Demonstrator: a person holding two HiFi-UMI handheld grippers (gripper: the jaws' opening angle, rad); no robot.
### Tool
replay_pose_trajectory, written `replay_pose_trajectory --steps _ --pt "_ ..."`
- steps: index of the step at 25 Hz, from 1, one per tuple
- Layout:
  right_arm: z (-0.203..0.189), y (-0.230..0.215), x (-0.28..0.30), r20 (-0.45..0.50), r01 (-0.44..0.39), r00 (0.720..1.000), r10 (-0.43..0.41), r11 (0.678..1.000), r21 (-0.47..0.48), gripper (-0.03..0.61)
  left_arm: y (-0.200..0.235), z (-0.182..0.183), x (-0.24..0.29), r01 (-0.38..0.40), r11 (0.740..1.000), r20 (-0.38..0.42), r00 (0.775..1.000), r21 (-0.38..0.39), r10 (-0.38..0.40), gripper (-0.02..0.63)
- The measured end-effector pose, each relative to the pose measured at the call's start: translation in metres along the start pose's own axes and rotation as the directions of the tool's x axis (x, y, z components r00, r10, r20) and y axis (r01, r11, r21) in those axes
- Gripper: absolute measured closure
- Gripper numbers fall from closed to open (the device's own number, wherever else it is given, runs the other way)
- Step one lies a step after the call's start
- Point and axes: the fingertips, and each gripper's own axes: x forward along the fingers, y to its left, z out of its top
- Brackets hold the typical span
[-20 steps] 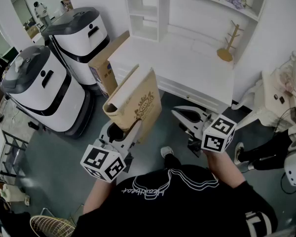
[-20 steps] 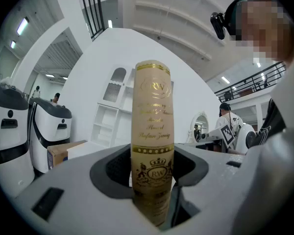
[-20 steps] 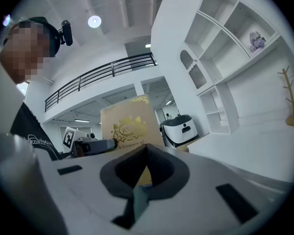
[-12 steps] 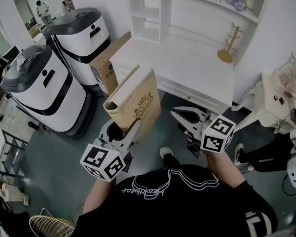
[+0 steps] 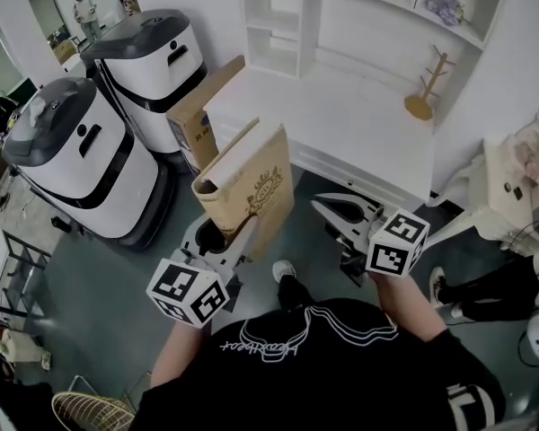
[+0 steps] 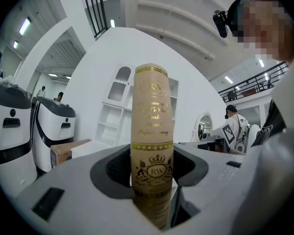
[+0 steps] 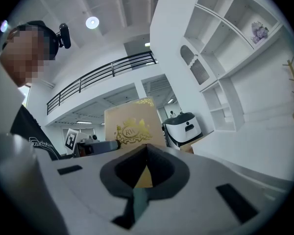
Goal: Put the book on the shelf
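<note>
Left hand-held gripper [image 5: 241, 238] clamps the upright book [image 5: 256, 182] low; right hand-held gripper [image 5: 329, 207] clenched, empty. Top-heavy book could pivot short of the shelf [image 5: 274, 25].

Tan hardcover book [image 5: 256, 187] with gold crown crest and gold script; white shelf unit [image 5: 271, 61]; white rounded machines [image 5: 72, 164] with dark grey tops

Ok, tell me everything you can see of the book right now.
The book is a tan hardcover with a gold crowned RW crest on cover and spine, plus gold script along the spine. It stands upright and closed, its lower part clamped by the left gripper, in mid-air short of the white shelf unit. Nothing else touches it.
</note>
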Motion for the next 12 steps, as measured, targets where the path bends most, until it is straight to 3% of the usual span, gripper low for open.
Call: replay_pose_trajectory --steps 12 --pt "0.016 -0.081 0.067 -0.019 -0.010 1.000 0.011 0.999 0.036 0.572 0.077 0.010 0.069 -0.022 0.999 -0.013 1.000 -0.047 0.021 0.411"
